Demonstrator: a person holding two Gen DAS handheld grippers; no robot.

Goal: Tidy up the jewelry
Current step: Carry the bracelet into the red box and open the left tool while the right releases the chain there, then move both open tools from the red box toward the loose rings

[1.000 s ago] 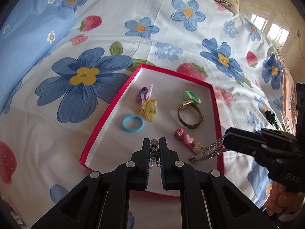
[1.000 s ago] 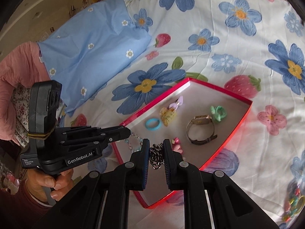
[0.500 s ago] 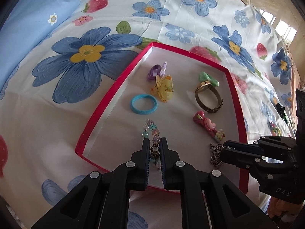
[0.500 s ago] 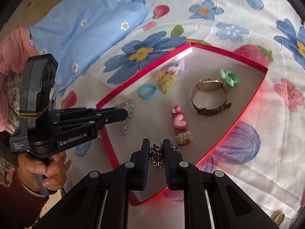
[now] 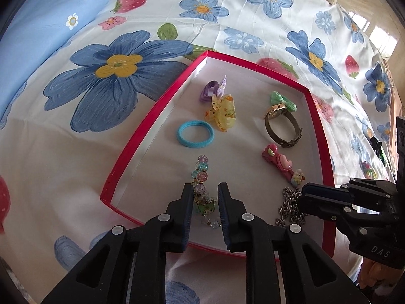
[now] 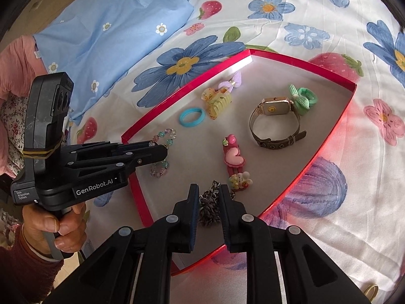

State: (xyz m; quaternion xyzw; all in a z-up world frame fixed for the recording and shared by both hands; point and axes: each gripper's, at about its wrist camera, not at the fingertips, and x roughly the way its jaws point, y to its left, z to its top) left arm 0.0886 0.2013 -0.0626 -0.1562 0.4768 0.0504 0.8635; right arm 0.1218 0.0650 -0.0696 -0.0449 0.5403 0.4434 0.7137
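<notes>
A white bedsheet (image 5: 227,12) printed with blue flowers, yellow centres and red strawberries lies under a red-rimmed tray (image 5: 141,136) with a pale grey floor. In the tray: a sky-blue hair tie (image 5: 195,134), a translucent yellow claw clip (image 5: 222,114), a lilac bow clip (image 5: 214,91), a mint-green bow (image 5: 282,101), a gold-faced, olive-strapped watch (image 5: 281,124), and a pink heart clip (image 5: 278,162).

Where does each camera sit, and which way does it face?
Left wrist: on the left gripper, facing down, jaws just opened off the beaded bracelet; right gripper at right.
Right wrist: on the right gripper, facing down at the chain between its jaws; left gripper and hand at left.
Both show: red tray, watch.
</notes>
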